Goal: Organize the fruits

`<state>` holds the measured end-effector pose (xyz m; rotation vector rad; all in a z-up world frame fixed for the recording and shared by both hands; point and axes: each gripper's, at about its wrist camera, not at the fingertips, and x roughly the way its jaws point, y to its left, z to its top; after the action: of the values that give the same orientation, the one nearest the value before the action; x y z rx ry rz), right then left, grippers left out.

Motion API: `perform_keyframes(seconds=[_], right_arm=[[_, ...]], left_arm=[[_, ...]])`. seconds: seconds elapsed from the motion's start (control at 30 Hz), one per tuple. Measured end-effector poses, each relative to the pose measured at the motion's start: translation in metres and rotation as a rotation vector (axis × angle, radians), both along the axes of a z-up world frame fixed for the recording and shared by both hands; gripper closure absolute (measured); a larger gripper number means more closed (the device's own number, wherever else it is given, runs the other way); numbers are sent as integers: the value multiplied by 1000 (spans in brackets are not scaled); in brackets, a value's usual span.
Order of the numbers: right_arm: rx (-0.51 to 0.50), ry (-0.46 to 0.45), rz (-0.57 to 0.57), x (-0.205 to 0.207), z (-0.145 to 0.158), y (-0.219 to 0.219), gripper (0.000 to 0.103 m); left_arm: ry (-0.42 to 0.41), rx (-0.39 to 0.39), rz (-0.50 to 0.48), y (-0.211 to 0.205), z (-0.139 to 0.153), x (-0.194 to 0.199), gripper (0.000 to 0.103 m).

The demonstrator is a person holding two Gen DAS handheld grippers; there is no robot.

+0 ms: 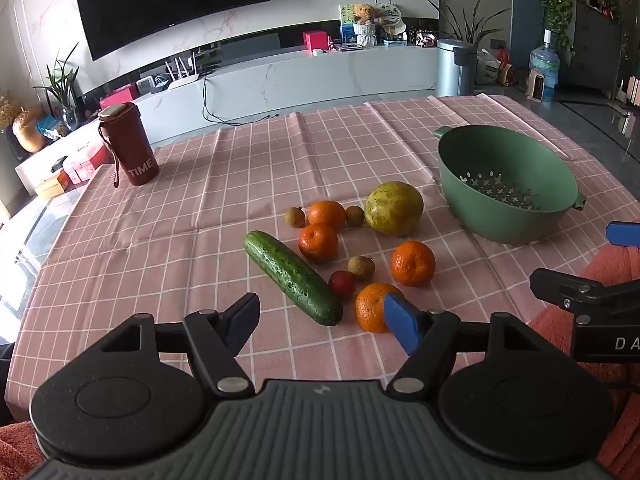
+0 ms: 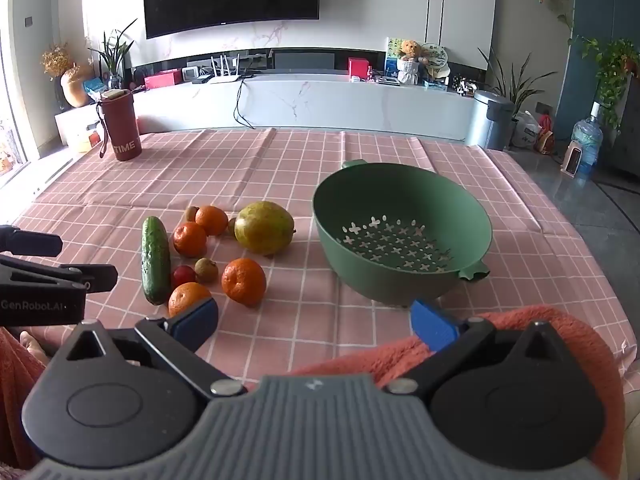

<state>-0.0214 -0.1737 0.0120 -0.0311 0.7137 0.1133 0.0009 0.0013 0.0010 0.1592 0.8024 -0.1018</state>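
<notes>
Hovering low over the near edge of the pink checked cloth (image 1: 200, 200): left tongs (image 1: 320, 320) and right tongs (image 2: 314, 320), both spread wide, gripping nothing. Heaped mid-cloth: cucumber (image 2: 155, 260), four oranges (image 2: 244, 281), yellow-green mango (image 2: 264, 227), red fruit (image 2: 183, 275), small brown ones, perhaps longans (image 2: 206, 269). Right of the heap, bare green colander (image 2: 472, 216). Far left, red cup (image 2: 122, 128).

Black grippers with blue-padded fingers (image 2: 434, 326), grey ribbed bodies, silver screws, and fuzzy coral sleeves (image 2: 532, 320).
</notes>
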Motion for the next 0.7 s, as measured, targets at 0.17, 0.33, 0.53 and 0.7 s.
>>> perform_keyframes(seconds=[0.17,0.33,0.53,0.7], right_arm=[[-8,5,2,0,0,0,4],[-18,9,1,0,1,0,4],[-12,9,1,-1,2,0,4],[-13,12,3,1,-1,1,4]], left_arm=[[-3,0,-9,1,1,-1,20],[-9,7,-8,6,7,-2,21],[-17,14,-7,5,7,-1,20],[-22,21,-5,-2,4,-4,21]])
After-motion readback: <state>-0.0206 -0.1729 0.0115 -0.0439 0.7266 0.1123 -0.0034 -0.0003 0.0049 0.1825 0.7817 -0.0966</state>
